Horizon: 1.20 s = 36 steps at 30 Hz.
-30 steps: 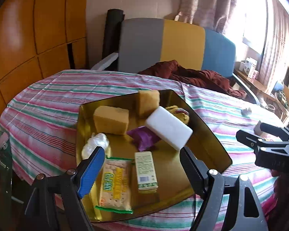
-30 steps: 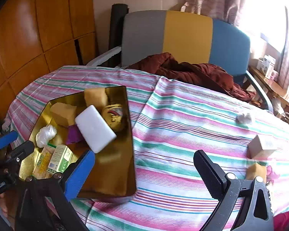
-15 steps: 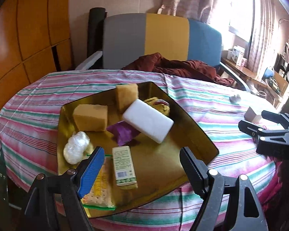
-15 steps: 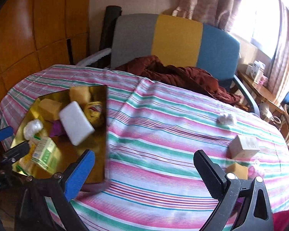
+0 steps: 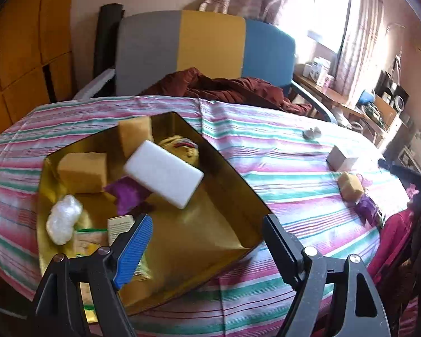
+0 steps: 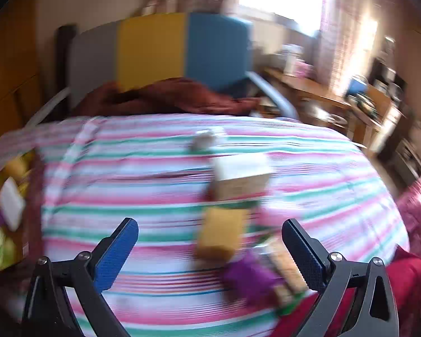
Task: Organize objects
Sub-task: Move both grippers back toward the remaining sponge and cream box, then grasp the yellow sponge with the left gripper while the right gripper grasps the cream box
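While blurred, the yellow sponge [image 6: 220, 234] lies between the spread right gripper [image 6: 210, 243] jaws.

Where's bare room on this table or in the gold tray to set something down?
The gold tray is bare in its near right corner, below the white block; its left and back are crowded. The striped tablecloth lies open between the tray and the small white box. The far right edge is cluttered.

Background. Chair [image 5: 210, 47] with 3 back panels, grey, yellow and blue, behind the desk [image 5: 266, 151], which wears a pink, green and white striped cloth. Dark red fabric [image 5: 224, 90] heaped on the seat. Curtained window [image 5: 317, 2] at right; orange wall panels [image 5: 22, 50] at left.
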{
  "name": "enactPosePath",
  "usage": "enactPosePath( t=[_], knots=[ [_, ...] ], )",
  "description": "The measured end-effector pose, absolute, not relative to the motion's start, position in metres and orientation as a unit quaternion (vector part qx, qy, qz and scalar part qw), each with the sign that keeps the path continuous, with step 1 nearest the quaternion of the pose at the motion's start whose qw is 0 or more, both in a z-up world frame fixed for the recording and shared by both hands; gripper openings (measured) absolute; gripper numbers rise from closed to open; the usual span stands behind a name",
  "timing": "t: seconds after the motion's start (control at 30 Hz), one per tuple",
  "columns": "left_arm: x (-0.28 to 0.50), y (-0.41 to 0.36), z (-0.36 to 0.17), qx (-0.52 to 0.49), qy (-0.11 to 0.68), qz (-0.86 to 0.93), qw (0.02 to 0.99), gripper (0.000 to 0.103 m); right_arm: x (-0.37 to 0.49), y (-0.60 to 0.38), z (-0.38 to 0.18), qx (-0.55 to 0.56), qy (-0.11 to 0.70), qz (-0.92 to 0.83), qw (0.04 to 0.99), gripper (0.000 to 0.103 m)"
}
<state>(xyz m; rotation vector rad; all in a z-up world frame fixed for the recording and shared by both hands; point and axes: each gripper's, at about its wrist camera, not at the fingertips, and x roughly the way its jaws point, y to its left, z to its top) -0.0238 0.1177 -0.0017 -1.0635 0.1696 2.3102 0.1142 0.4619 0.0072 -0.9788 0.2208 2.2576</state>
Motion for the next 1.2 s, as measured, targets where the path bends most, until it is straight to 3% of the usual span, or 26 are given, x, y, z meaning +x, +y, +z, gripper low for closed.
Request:
enactPosePath(
  t=[0.13, 0.37, 0.77, 1.2],
  knots=[
    [-0.02, 0.144, -0.003, -0.403, 0.085, 0.853, 0.321, 0.081, 0.142, 0.506, 0.013, -0.344, 0.117, 0.844, 0.396, 0.103],
    [-0.01, 0.209, -0.01, -0.412, 0.131, 0.819, 0.376, 0.081, 0.182, 0.559, -0.006, -0.299, 0.269, 0.809, 0.429, 0.103],
    [0.013, 0.337, -0.035, -0.441, 0.187, 0.754, 0.45, 0.083, 0.187, 0.56, -0.006, -0.276, 0.292, 0.823, 0.402, 0.103],
    [0.018, 0.458, -0.058, -0.473, 0.18, 0.704, 0.498, 0.091, 0.2, 0.57, -0.009, -0.242, 0.354, 0.821, 0.378, 0.103]
  ],
)
